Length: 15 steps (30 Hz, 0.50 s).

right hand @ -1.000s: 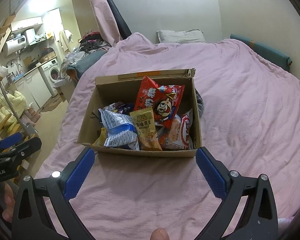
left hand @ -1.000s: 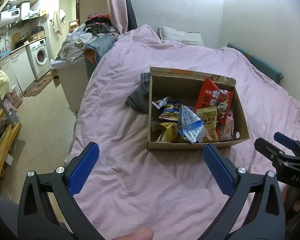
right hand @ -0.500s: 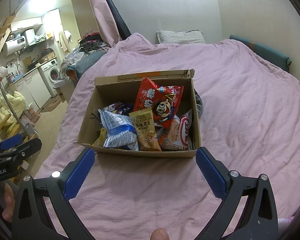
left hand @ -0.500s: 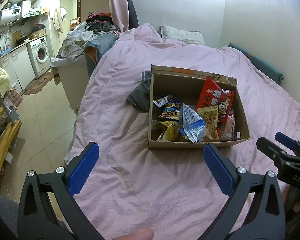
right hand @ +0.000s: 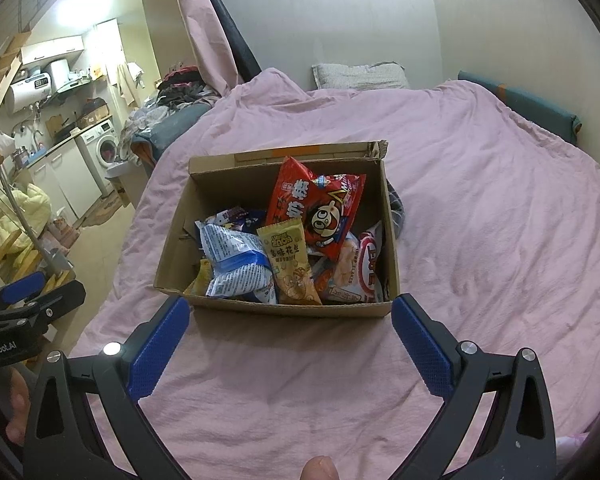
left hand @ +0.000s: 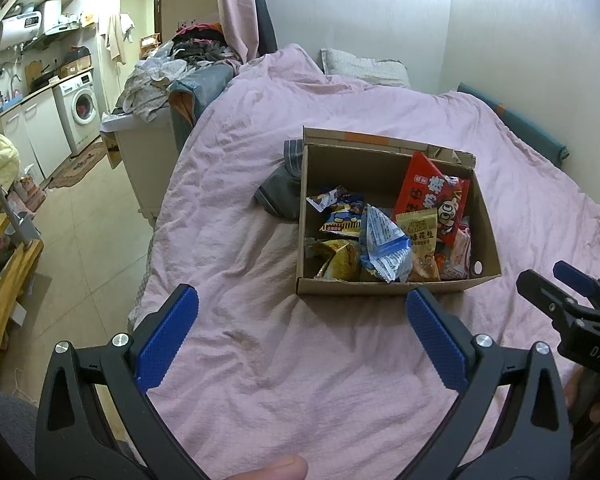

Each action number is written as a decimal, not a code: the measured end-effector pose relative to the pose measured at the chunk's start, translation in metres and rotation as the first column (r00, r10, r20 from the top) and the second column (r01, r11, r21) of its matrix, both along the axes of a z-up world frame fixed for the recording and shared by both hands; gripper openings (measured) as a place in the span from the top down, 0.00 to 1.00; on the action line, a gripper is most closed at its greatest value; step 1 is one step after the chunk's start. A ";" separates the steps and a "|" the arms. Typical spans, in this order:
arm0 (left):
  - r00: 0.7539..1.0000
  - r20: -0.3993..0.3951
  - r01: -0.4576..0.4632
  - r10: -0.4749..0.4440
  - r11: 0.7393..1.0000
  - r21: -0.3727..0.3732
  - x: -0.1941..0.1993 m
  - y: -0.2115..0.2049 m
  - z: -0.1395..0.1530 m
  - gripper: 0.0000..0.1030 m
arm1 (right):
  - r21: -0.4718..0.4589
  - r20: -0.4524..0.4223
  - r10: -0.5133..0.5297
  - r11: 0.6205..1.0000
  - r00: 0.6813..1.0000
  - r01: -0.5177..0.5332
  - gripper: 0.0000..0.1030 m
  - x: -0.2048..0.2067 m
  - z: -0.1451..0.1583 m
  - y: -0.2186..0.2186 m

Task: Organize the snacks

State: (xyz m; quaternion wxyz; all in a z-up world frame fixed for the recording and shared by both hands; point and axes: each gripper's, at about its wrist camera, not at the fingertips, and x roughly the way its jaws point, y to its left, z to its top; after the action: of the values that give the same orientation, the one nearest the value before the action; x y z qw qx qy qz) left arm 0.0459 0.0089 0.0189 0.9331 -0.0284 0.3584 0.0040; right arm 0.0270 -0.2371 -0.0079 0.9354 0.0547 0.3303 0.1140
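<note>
Both grippers hover short of the cardboard box at frame centre on the pink bedspread, left gripper and right gripper spread wide, holding nothing. Inside, the red snack bag stands tallest: light, crinkly, slippery film, probably crushable, so pinch its top seam gently.

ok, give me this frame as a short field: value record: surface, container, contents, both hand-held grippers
surface: pink bedsheet
container: open cardboard box on the sheet
contents: red snack bag leaning at the back, blue-white bag, yellow peanut pack, pink-white shrimp flakes bag, more packets underneath
beside box: grey cloth against one side
left hand-held gripper: open, empty, short of the box
right hand-held gripper: open, empty, fingers flanking the box's near wall in view
</note>
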 end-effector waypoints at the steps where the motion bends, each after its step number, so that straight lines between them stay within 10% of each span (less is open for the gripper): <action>1: 1.000 -0.002 0.000 0.000 1.000 -0.001 0.000 0.000 0.000 0.00 | -0.002 0.000 0.000 1.000 1.000 0.000 0.00 0.000 0.001 0.000; 15: 1.000 -0.004 -0.007 0.007 1.000 -0.003 0.001 0.001 0.000 0.00 | 0.002 0.004 0.000 1.000 1.000 0.000 0.00 0.000 0.003 -0.003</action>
State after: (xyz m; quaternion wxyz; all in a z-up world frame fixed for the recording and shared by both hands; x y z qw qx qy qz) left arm 0.0468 0.0097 0.0194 0.9324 -0.0312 0.3600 0.0067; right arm 0.0266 -0.2401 -0.0051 0.9359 0.0554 0.3284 0.1144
